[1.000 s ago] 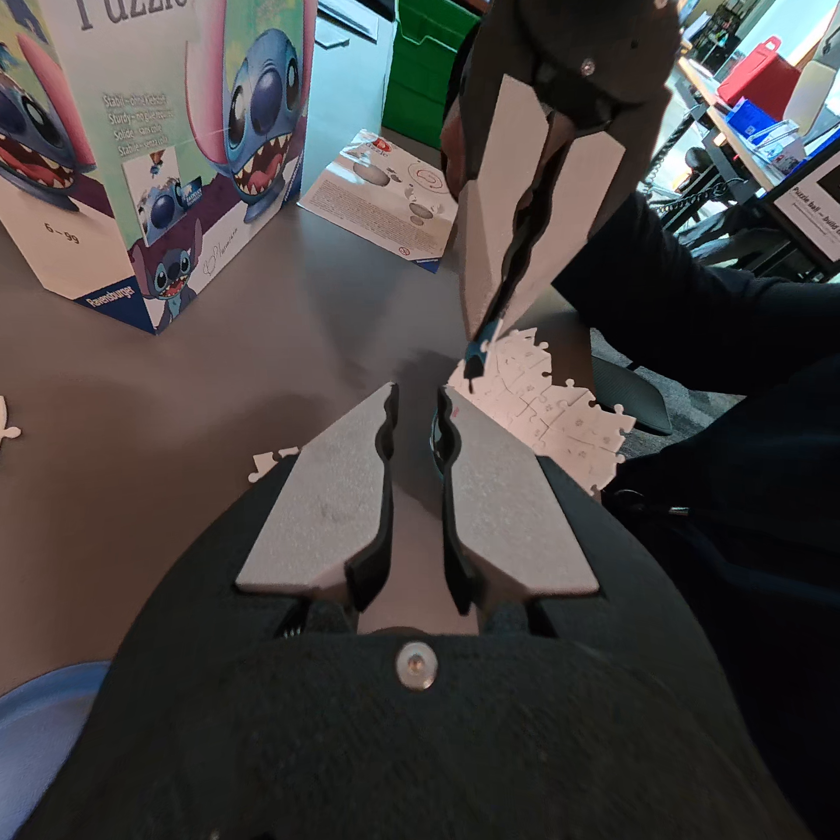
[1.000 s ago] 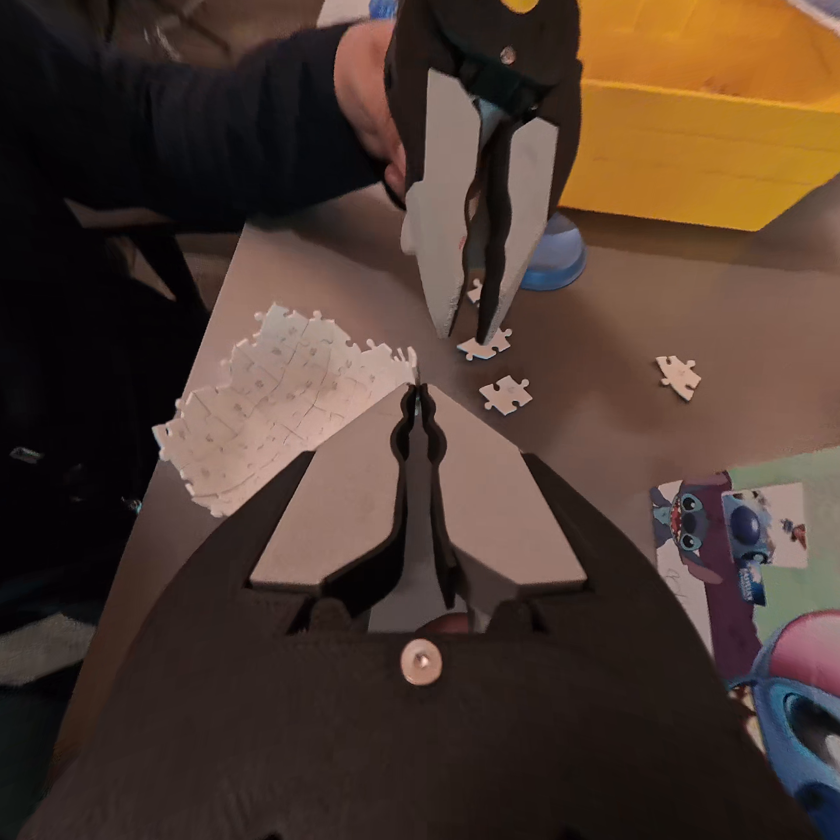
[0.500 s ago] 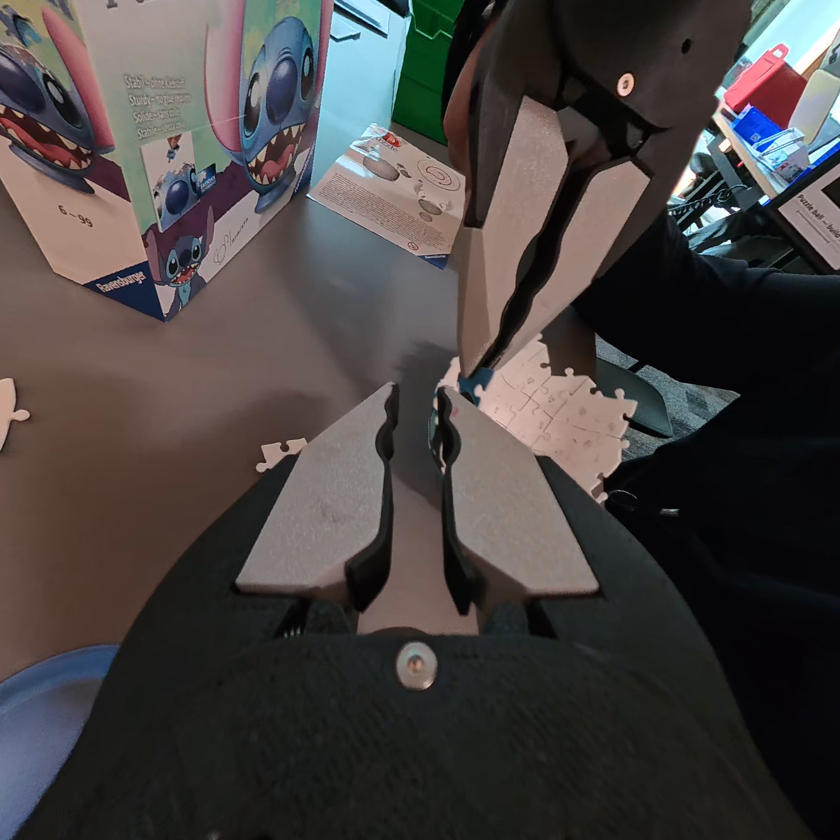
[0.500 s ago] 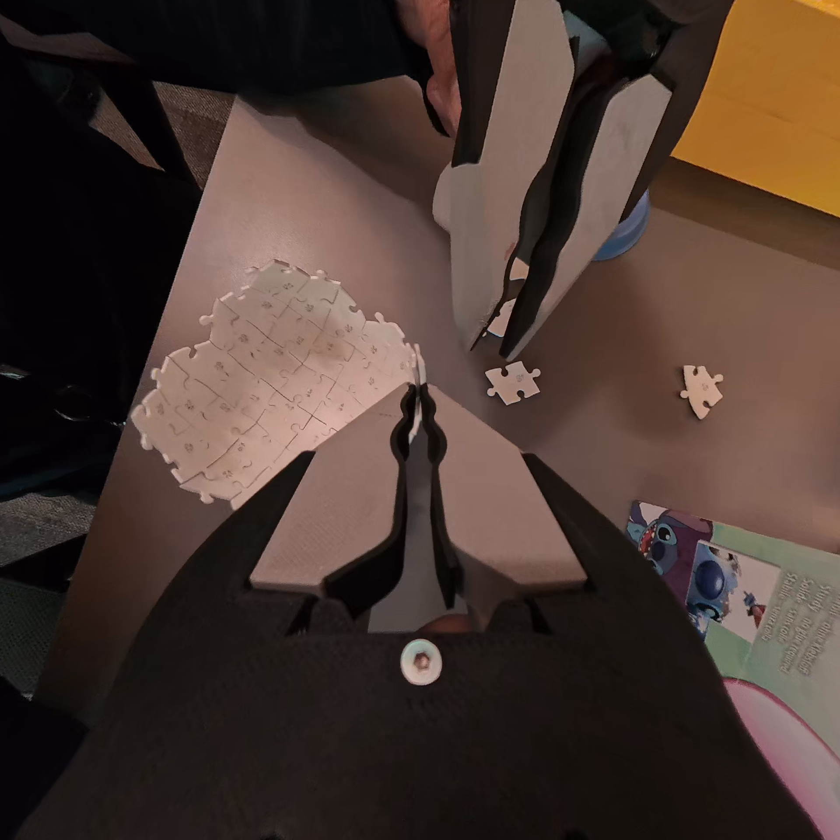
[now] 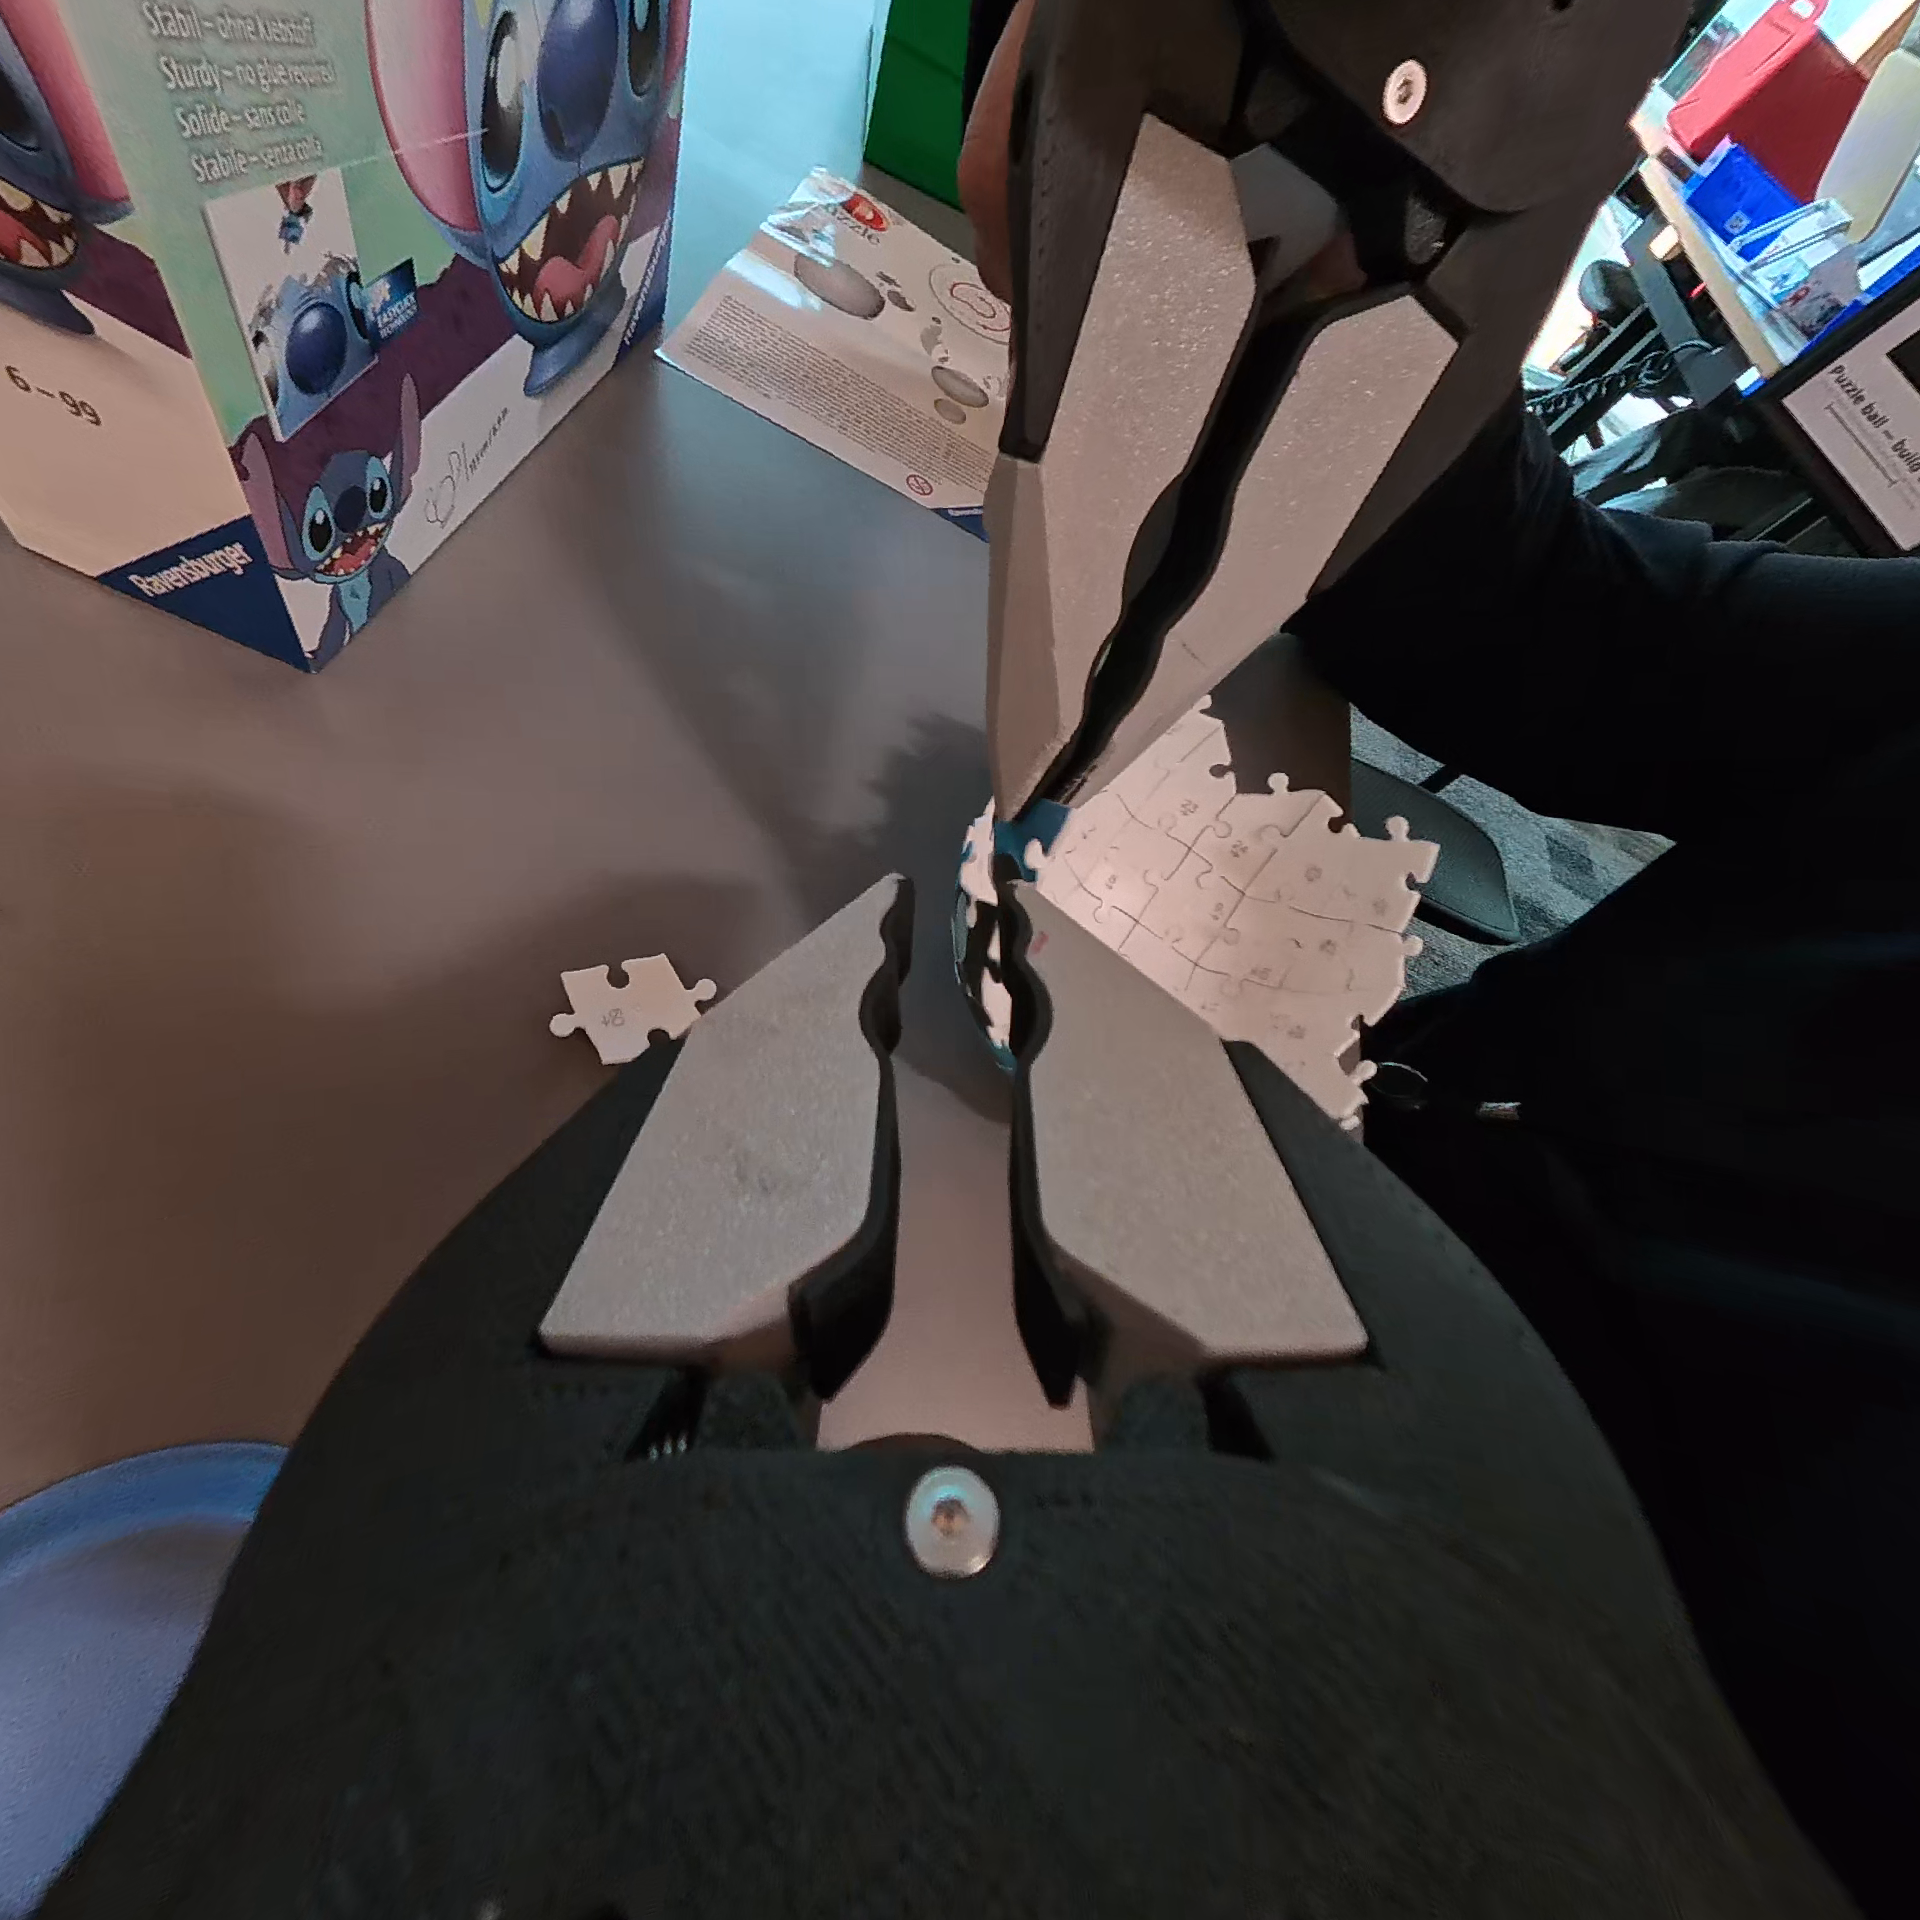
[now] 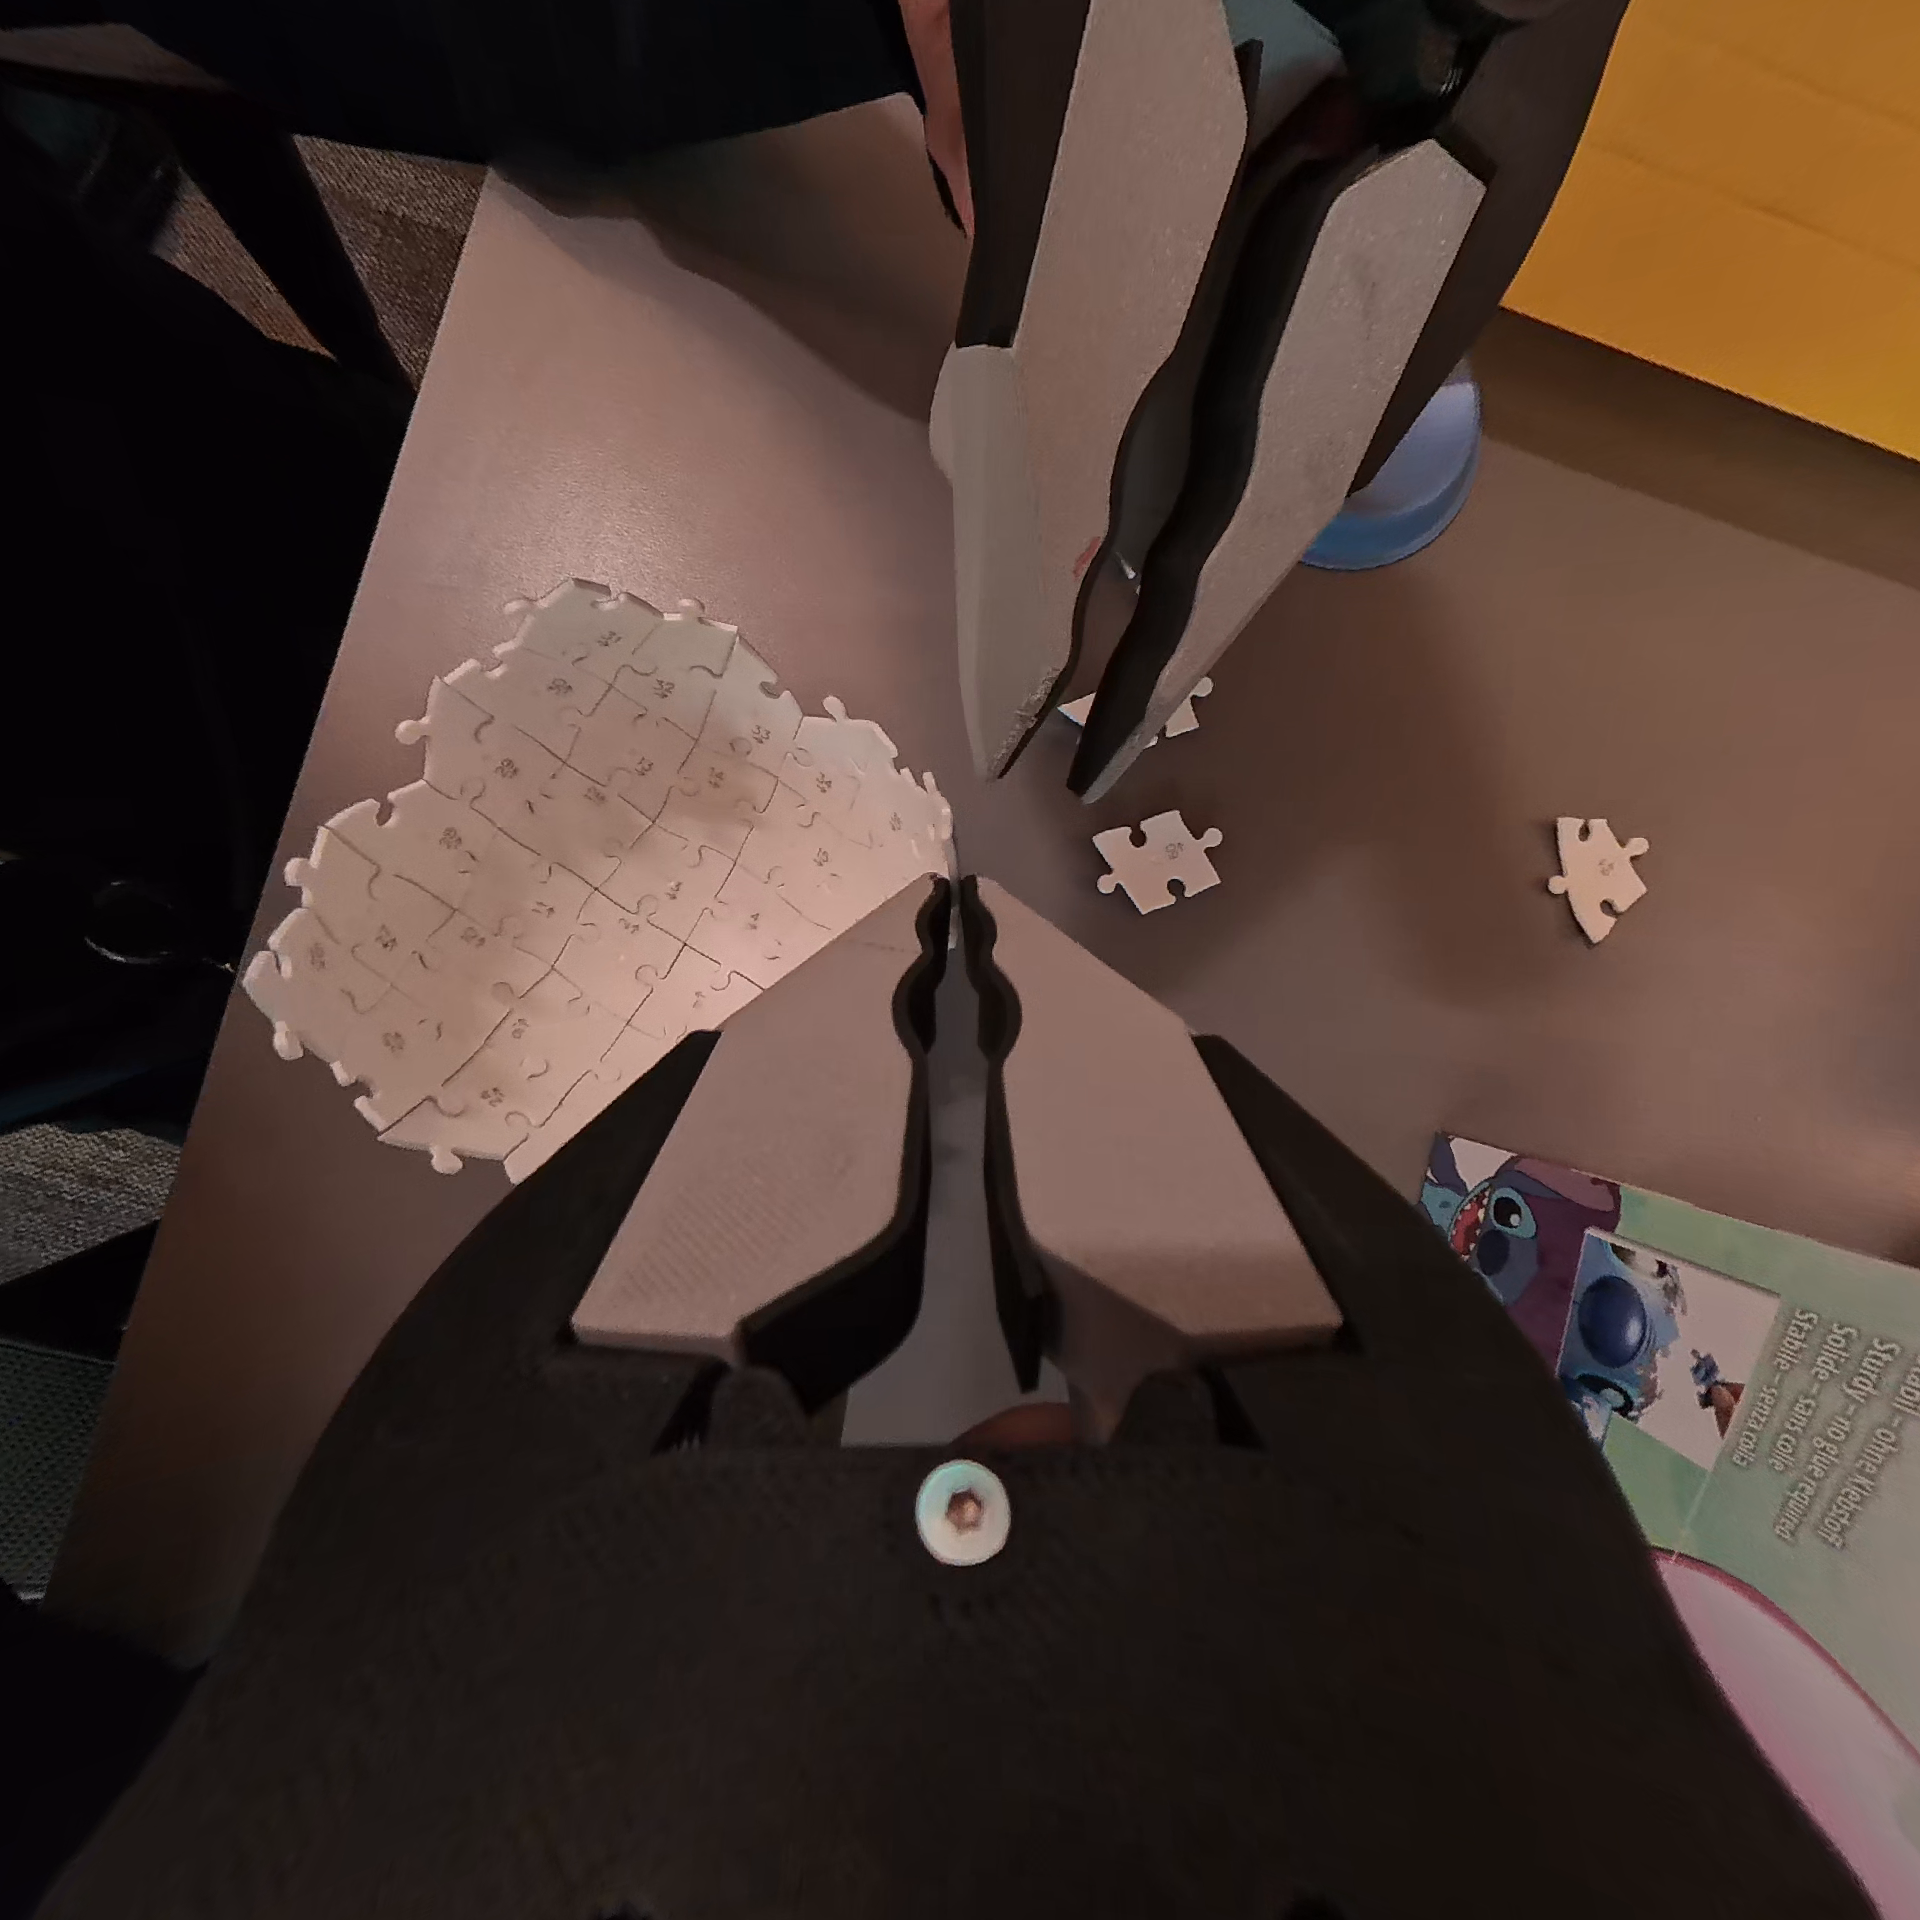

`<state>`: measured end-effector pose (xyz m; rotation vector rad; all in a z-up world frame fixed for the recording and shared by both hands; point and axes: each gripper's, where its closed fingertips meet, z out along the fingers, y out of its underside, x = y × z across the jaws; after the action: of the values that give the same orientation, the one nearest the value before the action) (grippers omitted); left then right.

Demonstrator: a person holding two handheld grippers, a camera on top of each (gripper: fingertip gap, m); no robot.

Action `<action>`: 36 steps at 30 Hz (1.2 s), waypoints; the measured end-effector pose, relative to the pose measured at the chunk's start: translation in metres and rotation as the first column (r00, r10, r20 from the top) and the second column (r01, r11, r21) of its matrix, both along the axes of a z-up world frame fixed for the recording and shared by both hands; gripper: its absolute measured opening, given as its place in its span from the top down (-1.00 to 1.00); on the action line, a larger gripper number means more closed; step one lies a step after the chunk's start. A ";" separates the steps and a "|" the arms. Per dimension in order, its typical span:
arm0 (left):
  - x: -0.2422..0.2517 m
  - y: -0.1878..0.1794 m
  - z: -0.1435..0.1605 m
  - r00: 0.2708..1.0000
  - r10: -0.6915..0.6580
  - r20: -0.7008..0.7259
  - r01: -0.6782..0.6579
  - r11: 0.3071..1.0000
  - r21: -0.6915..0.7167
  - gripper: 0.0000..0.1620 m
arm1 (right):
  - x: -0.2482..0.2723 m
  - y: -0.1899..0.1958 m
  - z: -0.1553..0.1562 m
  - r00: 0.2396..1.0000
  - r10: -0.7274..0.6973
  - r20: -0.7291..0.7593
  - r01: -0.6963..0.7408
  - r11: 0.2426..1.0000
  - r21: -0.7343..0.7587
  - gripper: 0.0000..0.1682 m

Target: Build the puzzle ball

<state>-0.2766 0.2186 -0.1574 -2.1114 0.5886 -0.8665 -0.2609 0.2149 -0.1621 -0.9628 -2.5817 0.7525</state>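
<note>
The partly built puzzle shell (image 6: 582,883), white numbered side up, is curved and hangs out past the table's near edge. My right gripper (image 6: 956,883) is shut on its rim. In the left wrist view the right gripper (image 5: 1029,805) pinches a blue-faced rim piece (image 5: 1044,828) of the shell (image 5: 1247,904). My left gripper (image 5: 961,891) is open by a narrow gap and empty, and the shell's rim shows just ahead of its tips. From the right wrist view the left gripper (image 6: 1044,779) points down beside the shell, over a loose piece (image 6: 1179,717).
Loose white pieces lie on the grey table (image 6: 1158,857), (image 6: 1600,873), (image 5: 629,1008). The puzzle box (image 5: 343,312) stands at the back left, with a leaflet (image 5: 852,353) beside it. A blue dish (image 6: 1403,499) and a yellow bin (image 6: 1714,208) are behind the left gripper. Less than 4 cm separates the two grippers' tips.
The two grippers have come closer together. The right gripper has carried the shell's rim up to the left gripper's tips. The left gripper stays slightly open.
</note>
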 end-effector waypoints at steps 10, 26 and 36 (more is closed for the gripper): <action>0.003 -0.004 -0.008 0.999 -0.025 -0.025 0.024 0.999 -0.034 0.84 | -0.001 0.003 -0.005 1.000 -0.003 0.016 0.003 1.000 -0.023 1.00; 0.010 -0.010 -0.014 0.997 -0.067 -0.037 0.064 0.996 -0.068 0.84 | -0.004 0.007 -0.010 1.000 -0.005 0.021 0.008 0.994 -0.105 1.00; 0.010 -0.009 -0.026 0.995 -0.057 -0.081 0.048 0.993 -0.108 0.85 | -0.006 0.010 -0.013 1.000 -0.009 0.010 0.011 0.986 -0.168 1.00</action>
<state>-0.2666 0.2096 -0.1837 -2.2463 0.6573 -0.8580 -0.2669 0.2249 -0.1754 -1.0289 -2.5515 0.9786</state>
